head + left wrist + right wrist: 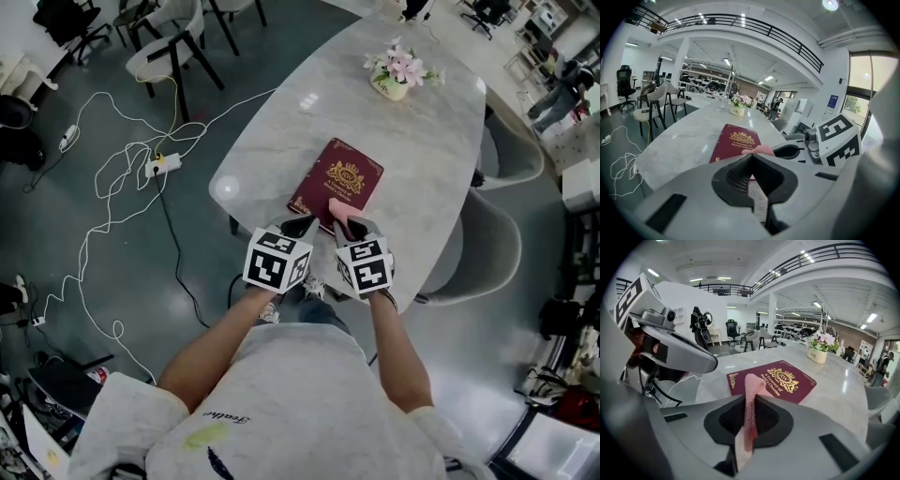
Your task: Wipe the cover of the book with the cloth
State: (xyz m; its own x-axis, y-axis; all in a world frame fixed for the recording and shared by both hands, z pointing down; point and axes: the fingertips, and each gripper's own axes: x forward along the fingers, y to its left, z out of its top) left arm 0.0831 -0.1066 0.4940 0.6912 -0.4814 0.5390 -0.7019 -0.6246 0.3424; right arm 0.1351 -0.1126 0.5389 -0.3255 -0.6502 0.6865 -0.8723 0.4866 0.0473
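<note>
A maroon book (337, 183) with gold print lies closed on the marble table (412, 141), near its front edge. My right gripper (352, 227) is at the book's near edge, shut on a pink cloth (342, 212) that sticks out over the cover. In the right gripper view the cloth (752, 383) stands pinched between the jaws, with the book (780, 378) just ahead. My left gripper (302, 225) hovers beside the right one at the book's near left corner. In the left gripper view its jaws meet with nothing in them, and the book (736, 143) lies ahead.
A pot of pink flowers (398, 73) stands at the far end of the table. Grey chairs (483, 248) sit along the right side. White cables and a power strip (161, 165) lie on the floor to the left. The table's edge runs just under my grippers.
</note>
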